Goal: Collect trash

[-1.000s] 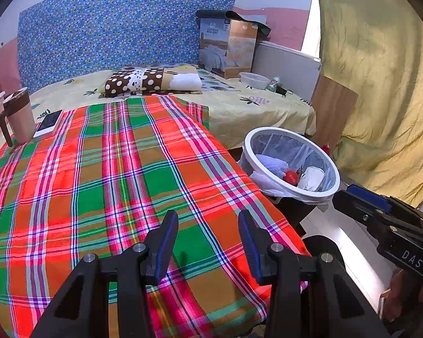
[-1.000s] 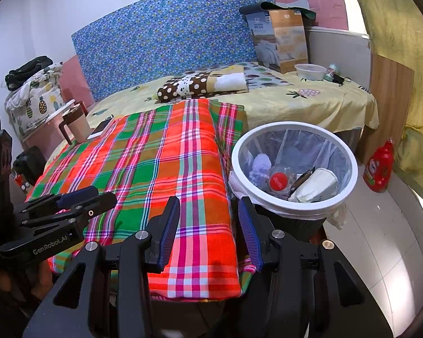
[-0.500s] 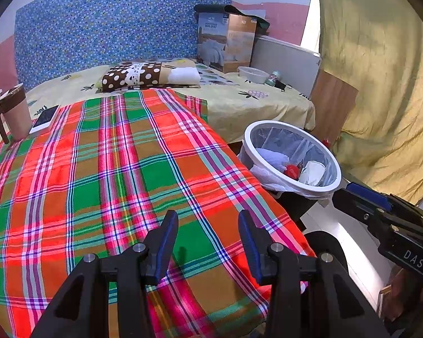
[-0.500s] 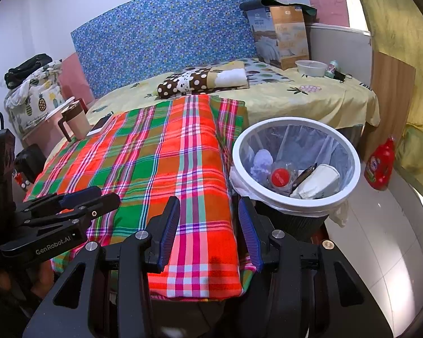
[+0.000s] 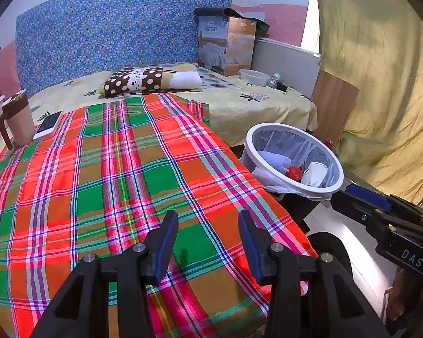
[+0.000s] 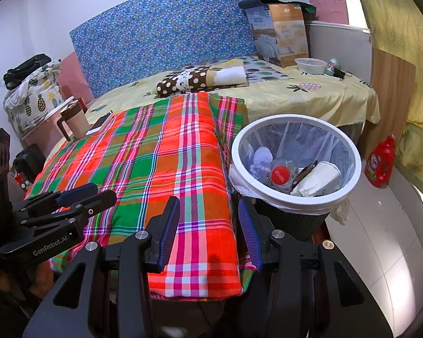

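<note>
above the plaid blanket, left gripper and right gripper tilted downward, jaws apart (nothing held)

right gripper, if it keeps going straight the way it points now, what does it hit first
Most likely the red, green and orange plaid blanket. The open right gripper points down at its near right edge, with nothing between the jaws. The white-rimmed lined trash bin sits just to the right, probably missed, though depth is unclear.

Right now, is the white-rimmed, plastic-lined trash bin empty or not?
Not empty. The white-rimmed trash bin holds a red-capped item, a white paper cup and pale crumpled tissue.
</note>
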Action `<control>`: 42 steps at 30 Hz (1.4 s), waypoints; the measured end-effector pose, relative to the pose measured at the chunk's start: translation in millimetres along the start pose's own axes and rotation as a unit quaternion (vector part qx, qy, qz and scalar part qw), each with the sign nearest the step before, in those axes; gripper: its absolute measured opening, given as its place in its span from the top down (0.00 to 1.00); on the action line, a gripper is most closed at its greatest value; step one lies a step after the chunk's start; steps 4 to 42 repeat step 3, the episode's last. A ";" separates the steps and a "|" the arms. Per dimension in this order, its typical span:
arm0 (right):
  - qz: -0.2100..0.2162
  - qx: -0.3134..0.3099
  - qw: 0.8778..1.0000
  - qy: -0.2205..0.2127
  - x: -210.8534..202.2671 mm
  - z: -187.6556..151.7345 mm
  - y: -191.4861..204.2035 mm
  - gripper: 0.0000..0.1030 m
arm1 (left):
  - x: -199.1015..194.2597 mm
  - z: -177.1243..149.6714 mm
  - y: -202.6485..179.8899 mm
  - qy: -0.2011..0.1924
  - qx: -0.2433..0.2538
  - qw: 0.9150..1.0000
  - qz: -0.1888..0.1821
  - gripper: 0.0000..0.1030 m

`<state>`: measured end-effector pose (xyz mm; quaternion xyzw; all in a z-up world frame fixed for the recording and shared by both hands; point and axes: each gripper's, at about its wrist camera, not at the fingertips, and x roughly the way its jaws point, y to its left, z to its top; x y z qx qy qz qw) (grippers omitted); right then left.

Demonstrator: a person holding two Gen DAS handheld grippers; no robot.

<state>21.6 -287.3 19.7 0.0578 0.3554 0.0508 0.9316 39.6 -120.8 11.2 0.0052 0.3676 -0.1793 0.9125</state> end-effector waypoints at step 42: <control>0.000 0.001 1.000 0.000 0.7 -0.5 -0.7 0.56 | 0.3 -0.6 -0.4 0.002 -0.001 1.000 -0.004 0.57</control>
